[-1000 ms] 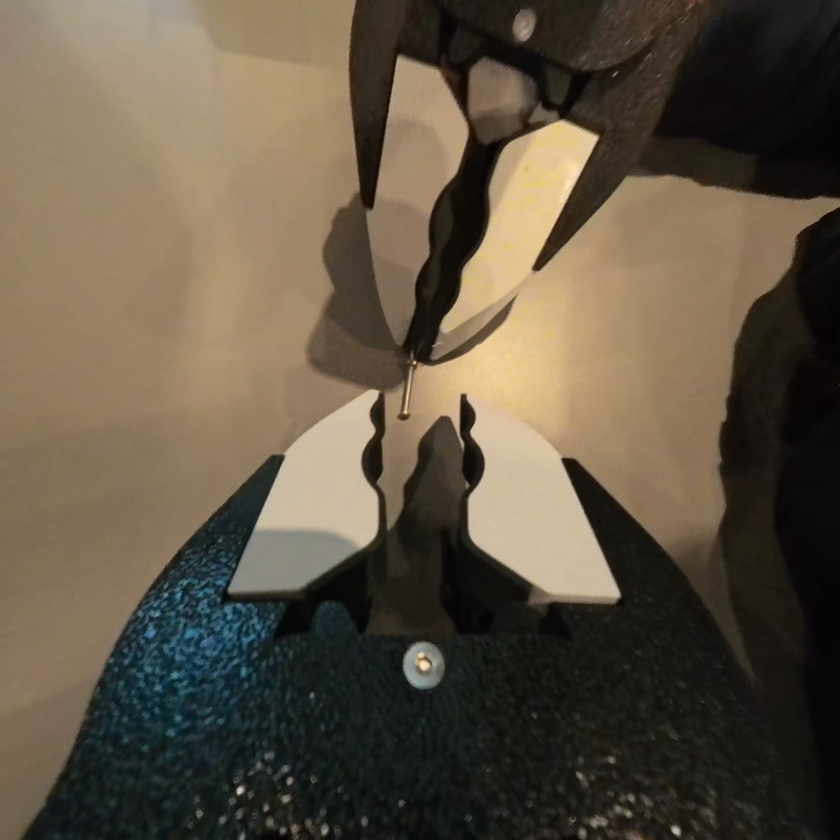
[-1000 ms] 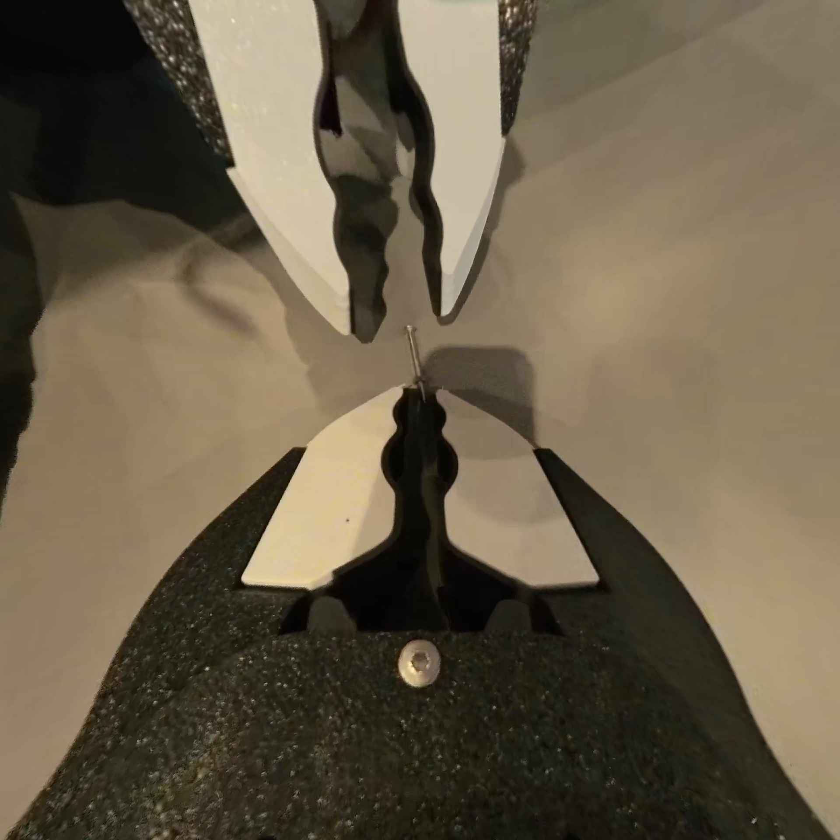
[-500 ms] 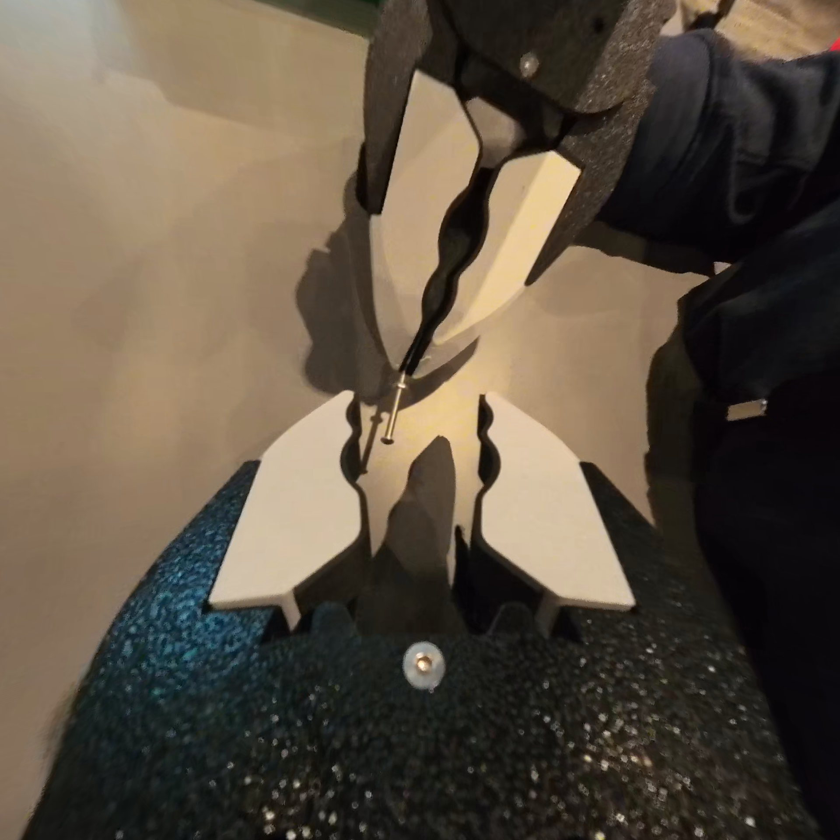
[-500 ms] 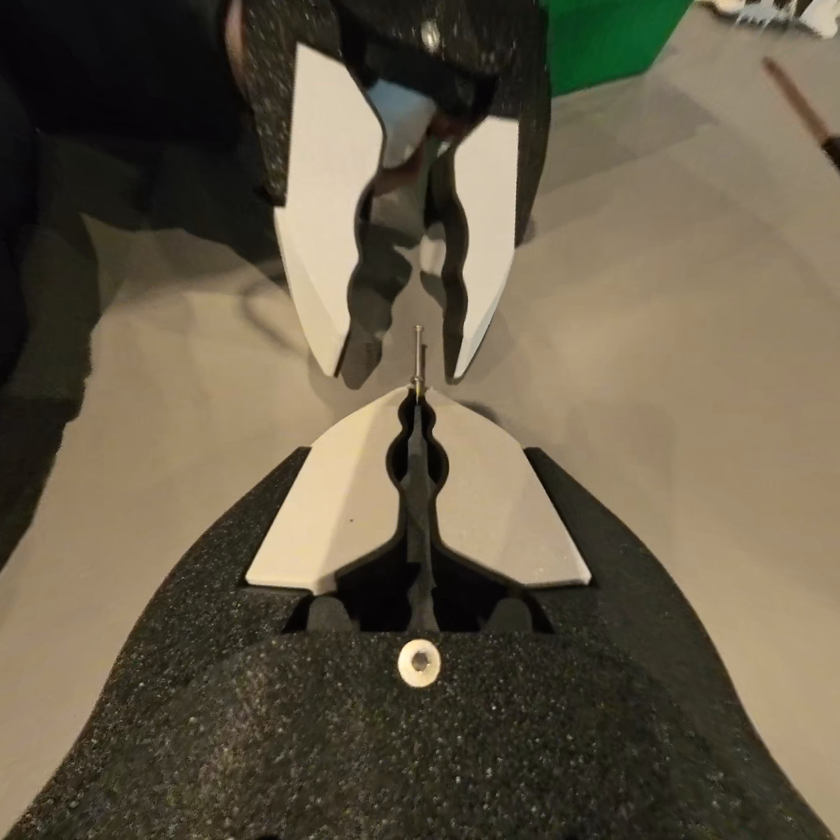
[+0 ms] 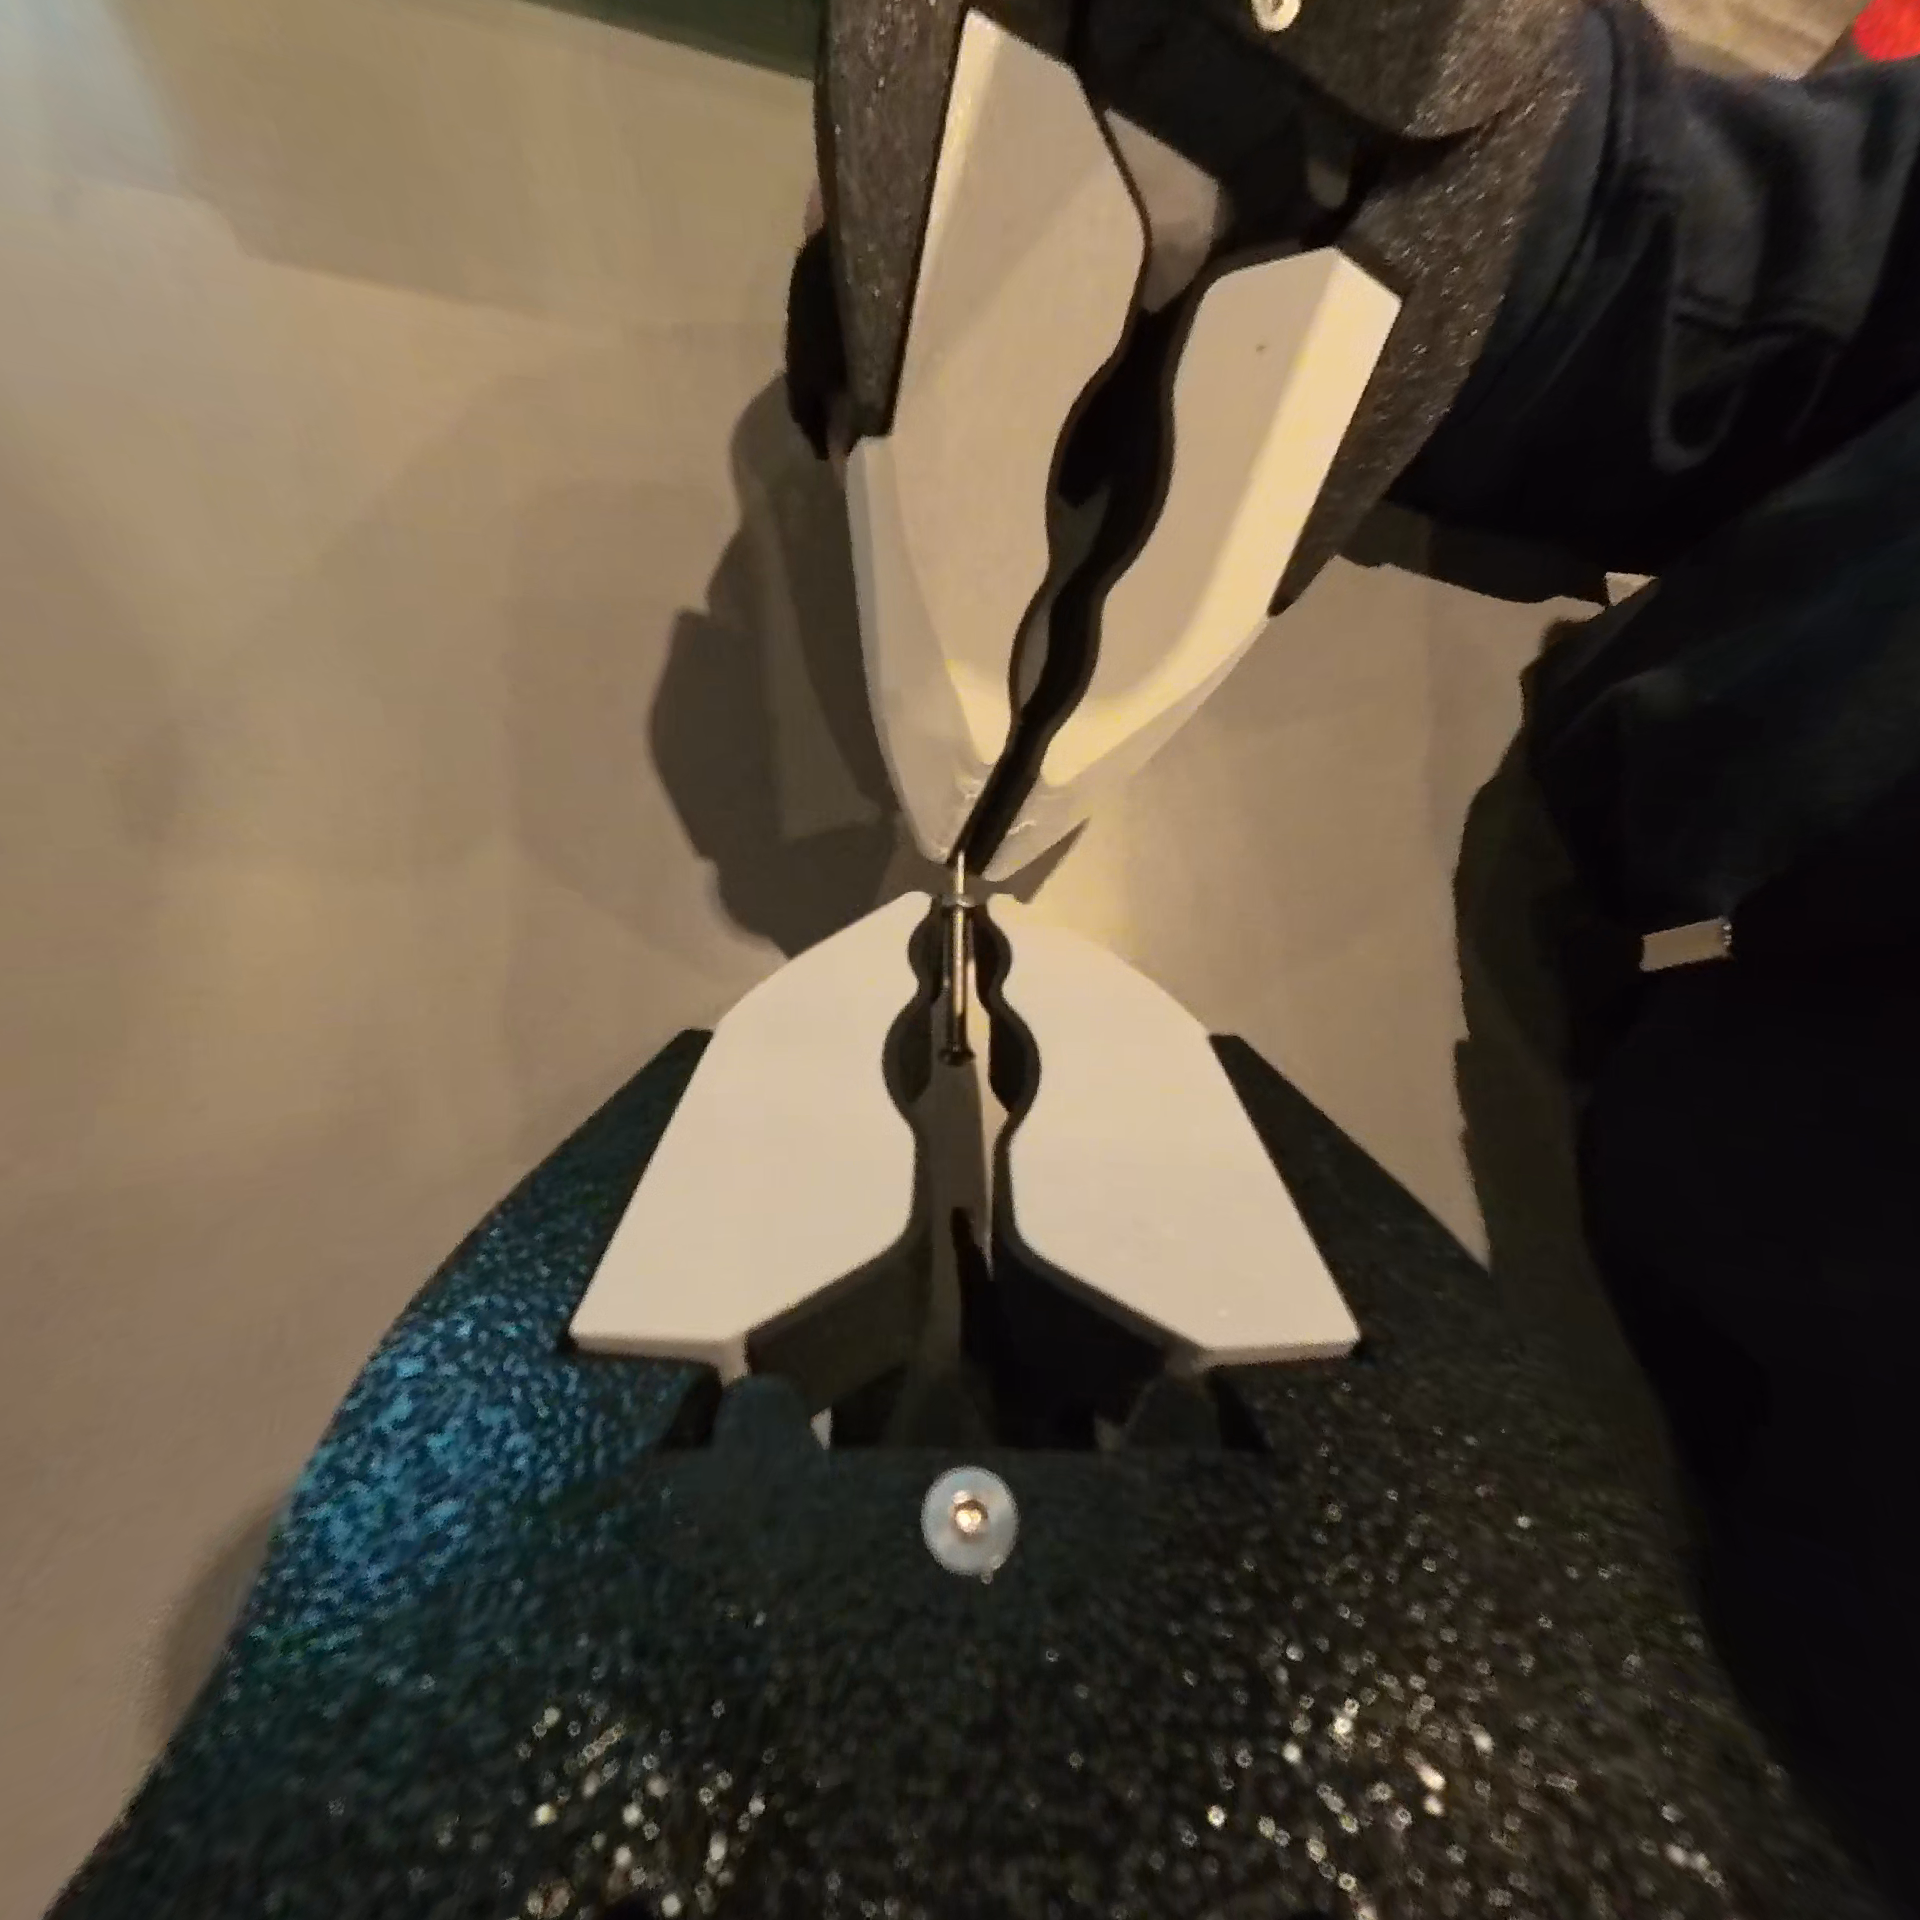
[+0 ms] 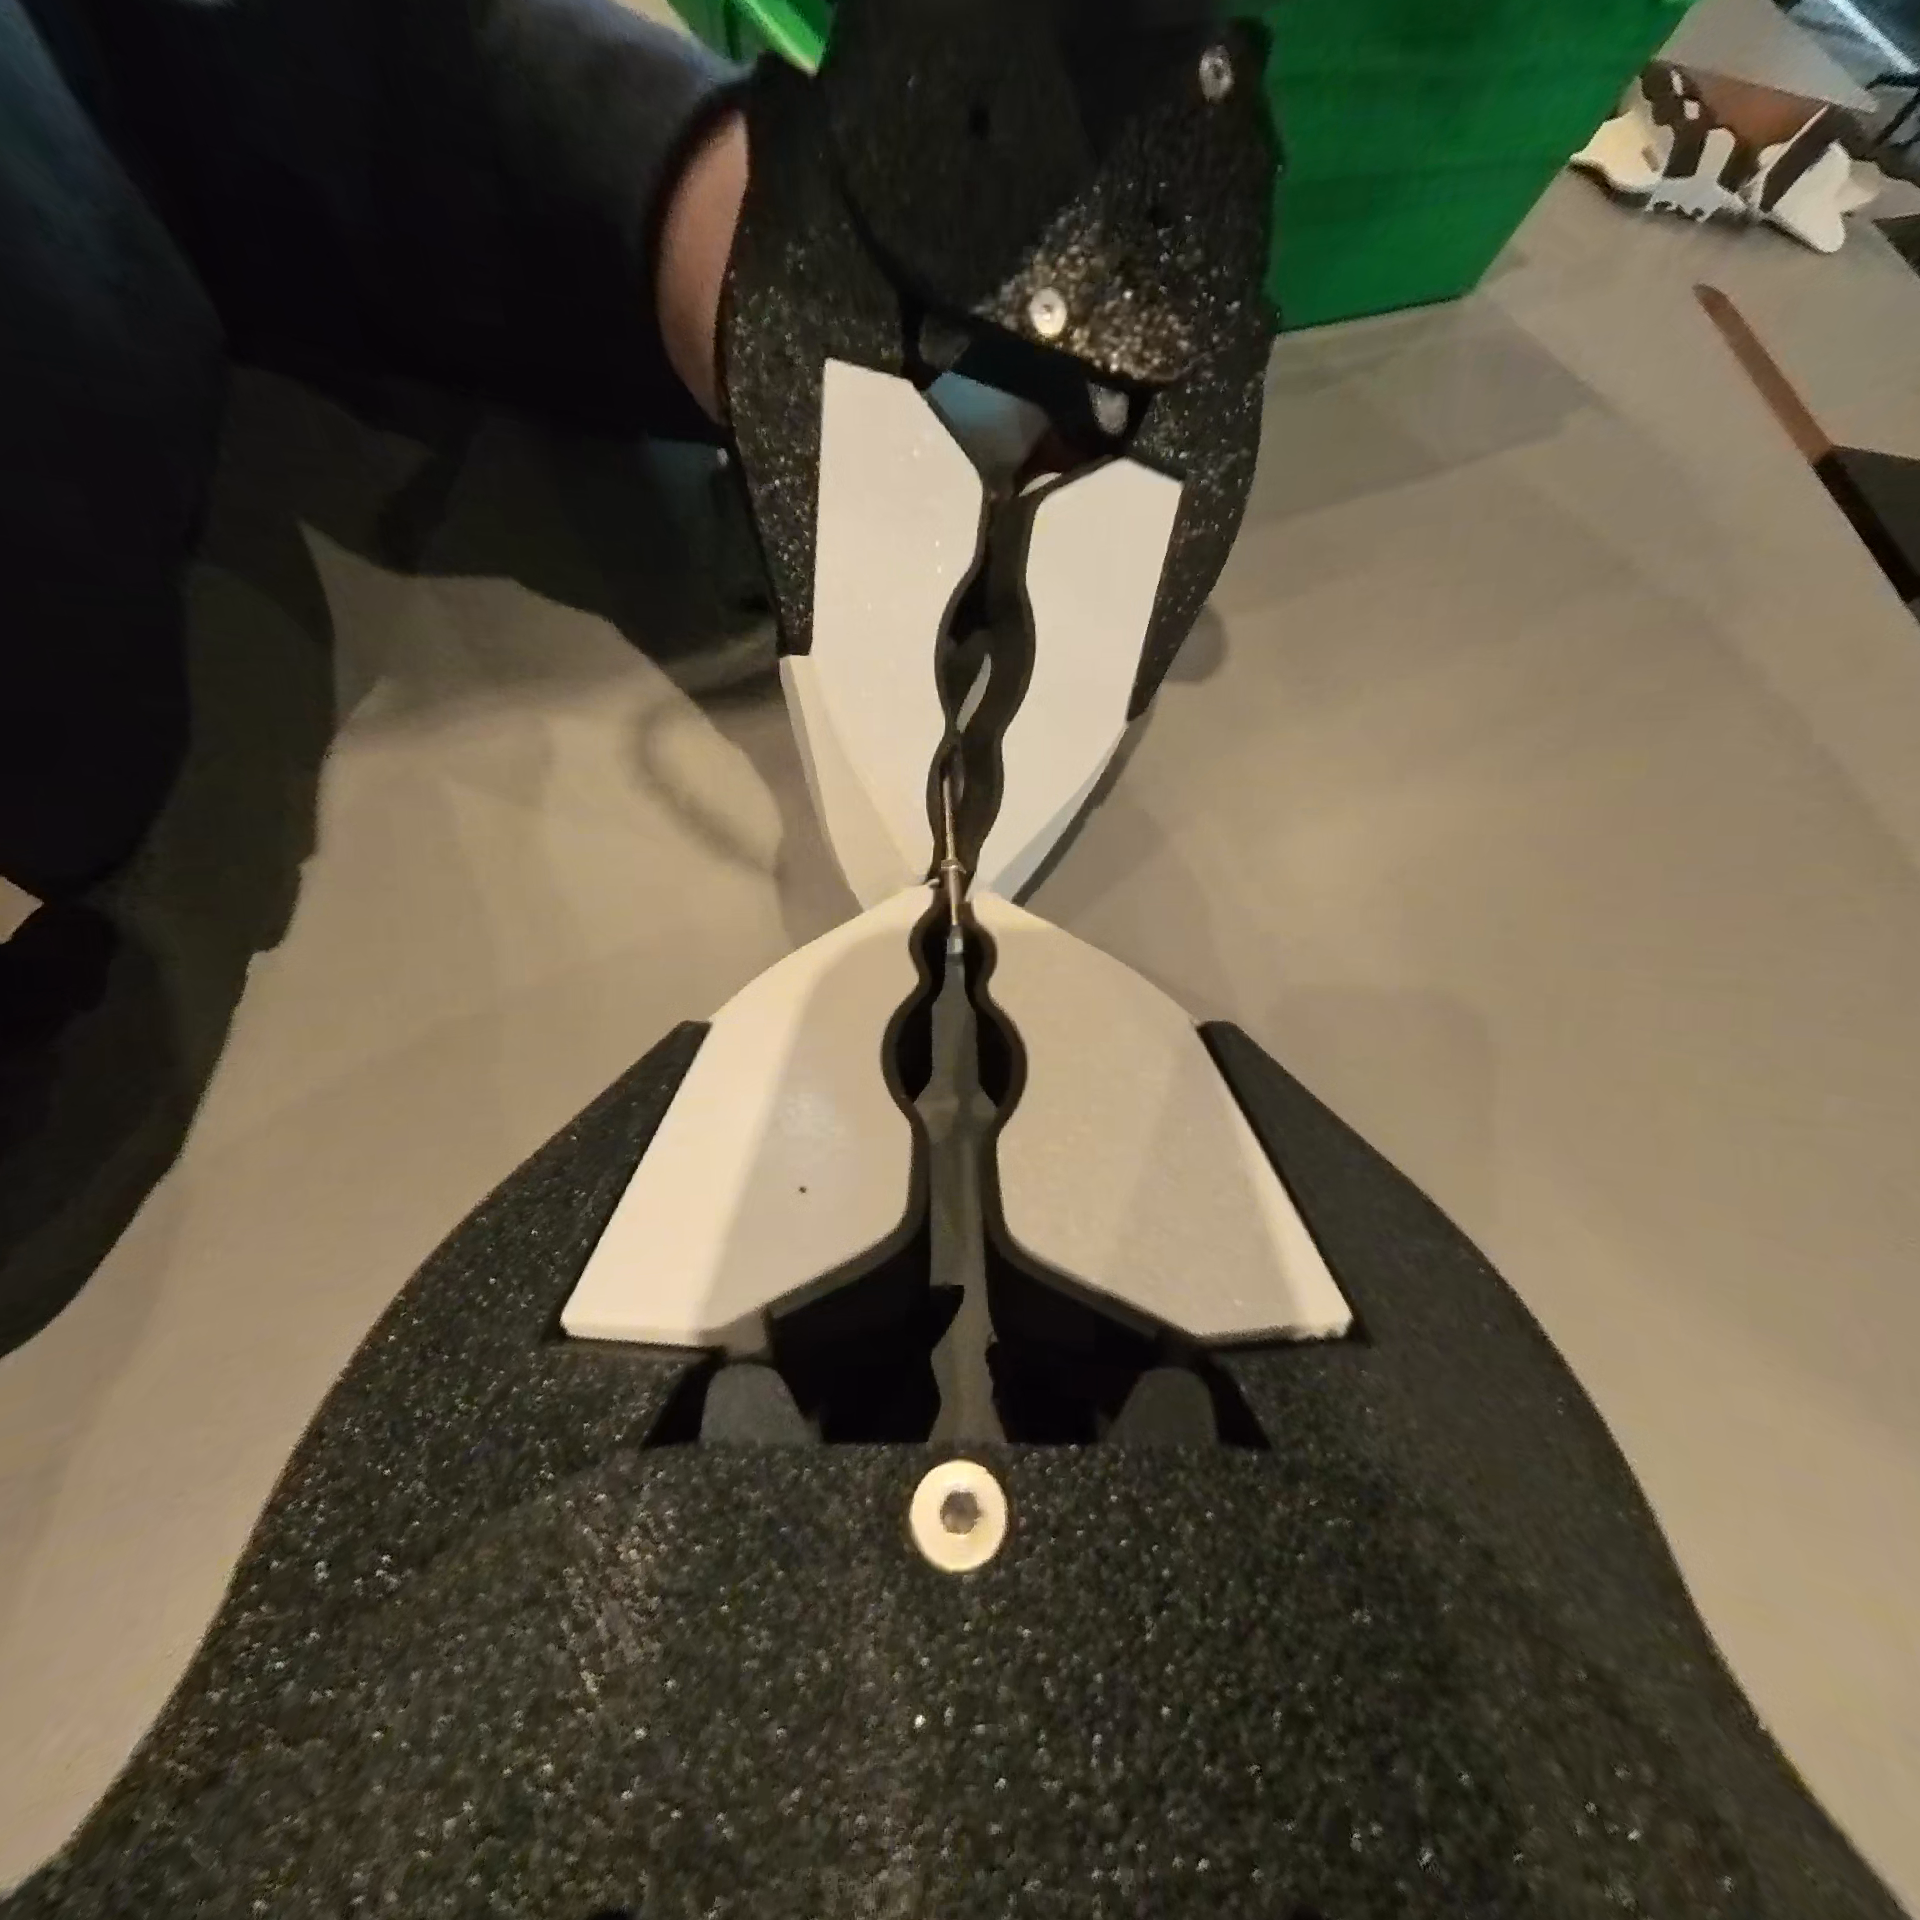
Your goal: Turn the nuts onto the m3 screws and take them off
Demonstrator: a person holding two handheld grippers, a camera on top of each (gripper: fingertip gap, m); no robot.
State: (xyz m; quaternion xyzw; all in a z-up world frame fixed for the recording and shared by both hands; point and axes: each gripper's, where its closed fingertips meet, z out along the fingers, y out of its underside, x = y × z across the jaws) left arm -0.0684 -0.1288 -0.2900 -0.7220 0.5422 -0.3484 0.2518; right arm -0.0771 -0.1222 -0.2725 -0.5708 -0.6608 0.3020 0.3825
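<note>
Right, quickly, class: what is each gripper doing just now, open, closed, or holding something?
Left gripper: closed on the screw, around its head end.
Right gripper: closed, pinching the same screw's other end at its tips.

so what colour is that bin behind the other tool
Bright green. The bin shows best in the right wrist view, at the top behind the left tool.

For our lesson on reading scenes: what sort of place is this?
Probably an indoor work table or lab bench: a plain grey tabletop, a green plastic bin at its far edge, and a thin metal screw between two tongs.
</note>
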